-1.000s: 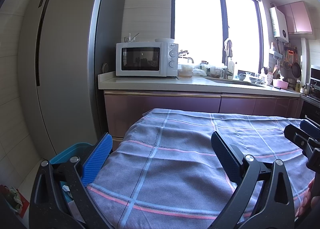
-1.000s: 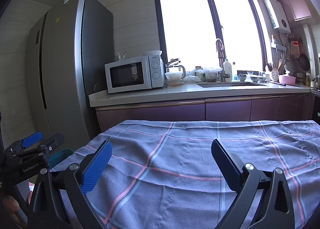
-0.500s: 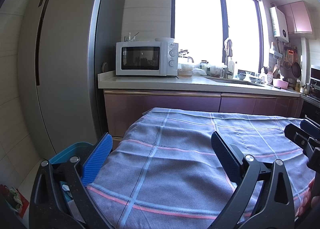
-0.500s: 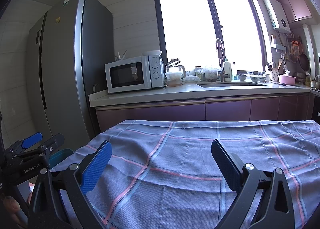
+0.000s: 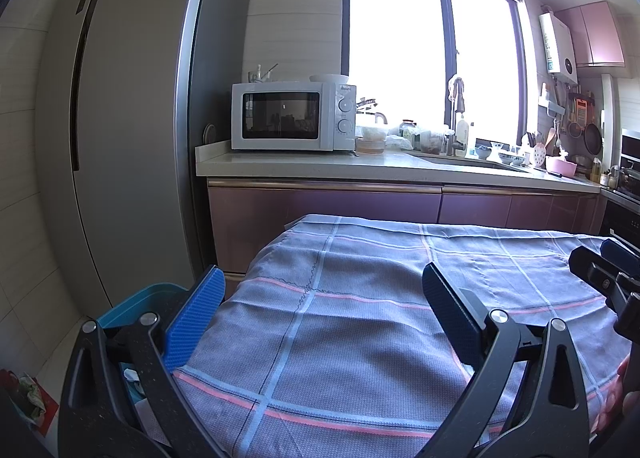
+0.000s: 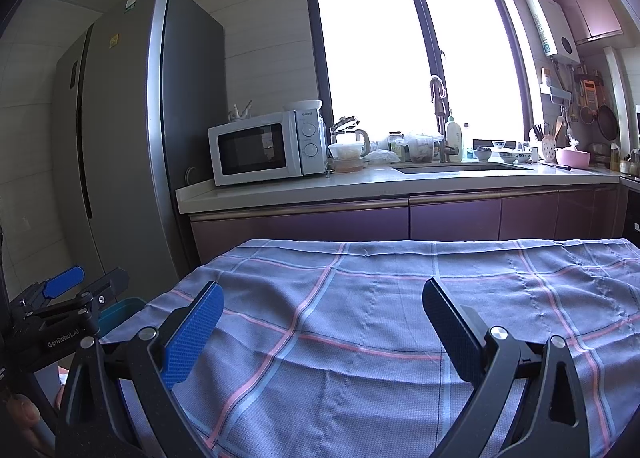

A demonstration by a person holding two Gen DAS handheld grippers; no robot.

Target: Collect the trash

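My left gripper [image 5: 320,298] is open and empty above the left part of a table covered with a grey-blue checked cloth [image 5: 360,338]. My right gripper [image 6: 320,314] is open and empty above the same cloth [image 6: 360,338]. A teal bin [image 5: 136,302] stands on the floor left of the table, partly hidden behind my left fingers; it also shows in the right wrist view [image 6: 116,312]. White scraps [image 5: 132,376] lie inside it. No trash shows on the cloth. The left gripper shows in the right wrist view [image 6: 80,282], the right gripper in the left wrist view [image 5: 604,262].
A grey fridge [image 5: 132,137] stands at the left. A kitchen counter [image 5: 360,169] runs behind the table, with a white microwave [image 5: 292,115], containers, a sink and a tap. A red bag [image 5: 24,398] lies on the floor at far left.
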